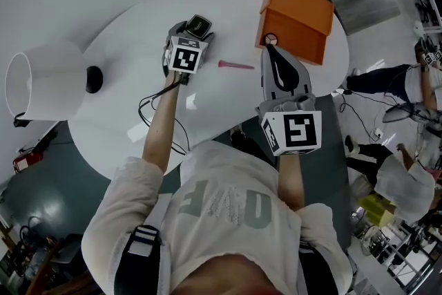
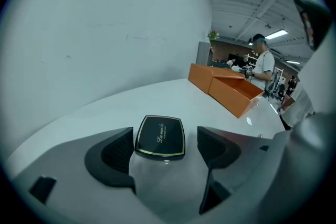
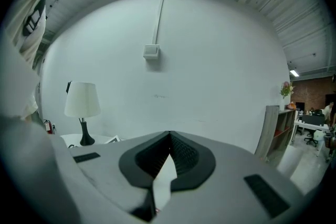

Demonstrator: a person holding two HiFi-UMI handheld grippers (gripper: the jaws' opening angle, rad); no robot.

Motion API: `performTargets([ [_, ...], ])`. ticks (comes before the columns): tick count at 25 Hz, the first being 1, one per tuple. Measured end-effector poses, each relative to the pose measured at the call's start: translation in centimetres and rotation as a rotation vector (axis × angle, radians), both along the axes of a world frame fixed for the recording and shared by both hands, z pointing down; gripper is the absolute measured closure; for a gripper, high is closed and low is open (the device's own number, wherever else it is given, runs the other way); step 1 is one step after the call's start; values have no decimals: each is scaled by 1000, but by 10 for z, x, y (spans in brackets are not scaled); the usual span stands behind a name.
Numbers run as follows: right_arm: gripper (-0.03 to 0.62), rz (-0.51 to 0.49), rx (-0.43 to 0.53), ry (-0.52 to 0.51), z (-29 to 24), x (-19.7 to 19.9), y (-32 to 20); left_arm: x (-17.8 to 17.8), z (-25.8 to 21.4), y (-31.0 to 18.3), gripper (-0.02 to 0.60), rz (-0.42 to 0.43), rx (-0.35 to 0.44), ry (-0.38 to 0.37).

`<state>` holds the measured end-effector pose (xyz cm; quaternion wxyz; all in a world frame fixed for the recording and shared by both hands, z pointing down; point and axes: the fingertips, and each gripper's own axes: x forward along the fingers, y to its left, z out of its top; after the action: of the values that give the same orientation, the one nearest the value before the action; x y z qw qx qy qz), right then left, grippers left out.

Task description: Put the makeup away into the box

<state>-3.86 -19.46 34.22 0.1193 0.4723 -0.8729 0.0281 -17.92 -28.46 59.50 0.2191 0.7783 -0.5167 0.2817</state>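
Compact, black, glossy, gold-rimmed, lies on the white table between the spread jaws of the left gripper, pads not touching it. Probably light, rigid and slippery; its straight side edges look the best purchase. Right gripper is pressed together, empty. Orange cardboard box stands open, far right

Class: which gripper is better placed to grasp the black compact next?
Left gripper: its open jaws straddle the compact on the table. The right gripper is shut, aimed at the wall.
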Motion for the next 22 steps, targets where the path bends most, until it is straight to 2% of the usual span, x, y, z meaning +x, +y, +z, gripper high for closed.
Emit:
performTargets([
  [10, 589, -43, -14, 38, 9, -12, 1, -5, 16, -6, 219, -16, -62, -30],
  [16, 589, -17, -20, 20, 12, -12, 4, -13, 18, -4, 221, -15, -63, -38],
  [18, 589, -14, -21, 10, 12, -14, 7, -14, 18, -4, 245, -12, -62, -37],
  [22, 589, -9, -11, -9, 4, -17, 12, -16, 17, -3, 250, -17, -61, -39],
])
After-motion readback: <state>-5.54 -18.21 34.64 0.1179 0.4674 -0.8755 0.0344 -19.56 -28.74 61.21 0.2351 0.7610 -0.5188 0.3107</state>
